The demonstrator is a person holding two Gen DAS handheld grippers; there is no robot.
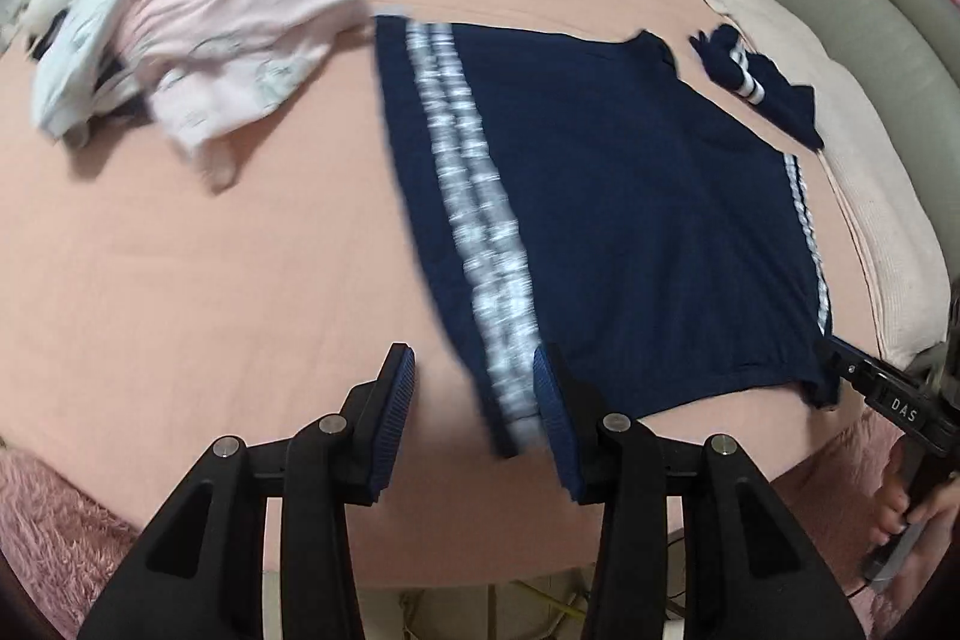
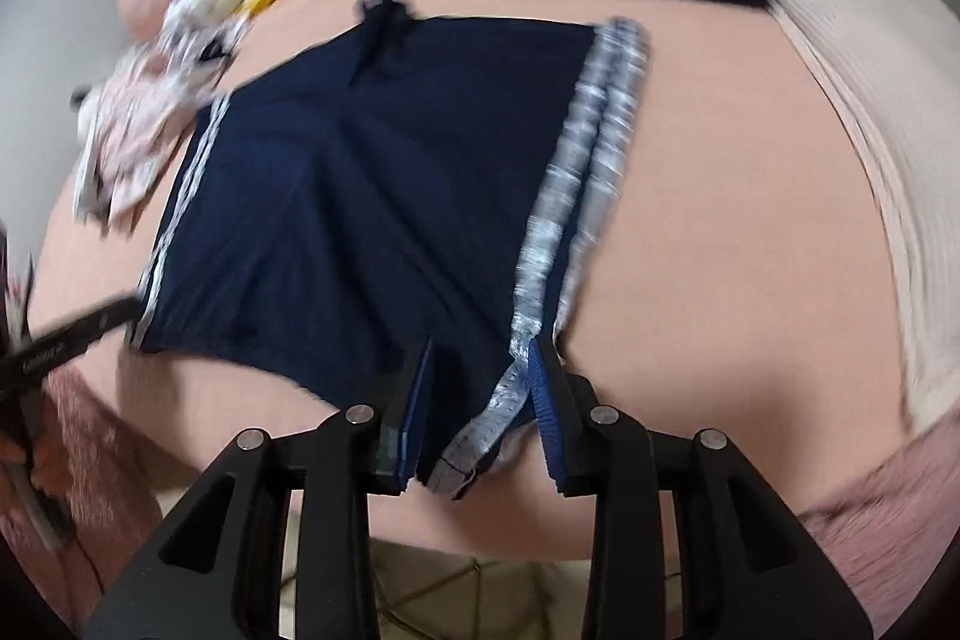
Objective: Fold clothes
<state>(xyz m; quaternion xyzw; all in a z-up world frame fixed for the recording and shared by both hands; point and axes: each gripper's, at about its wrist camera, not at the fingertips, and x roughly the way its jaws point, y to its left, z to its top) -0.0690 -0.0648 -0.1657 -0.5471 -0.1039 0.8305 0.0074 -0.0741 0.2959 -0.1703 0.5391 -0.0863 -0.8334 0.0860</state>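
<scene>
Both grippers stand open at the near hem of the navy shorts [image 1: 600, 196]: left gripper [image 1: 474, 382], right gripper [image 2: 480, 370]. Spreading looks done; next, I judge, each must clamp a corner to fold.

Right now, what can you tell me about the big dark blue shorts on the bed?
The dark blue shorts lie spread flat on the pink sheet, near its front edge. They look like thin, smooth sportswear, with pale double stripes down each side and a small drawstring knot at the far edge. A few soft creases cross the middle. Each near corner sits between the fingers of a gripper: left gripper, right gripper. The jaws look parted, not pinching. The picture is blurred.
</scene>
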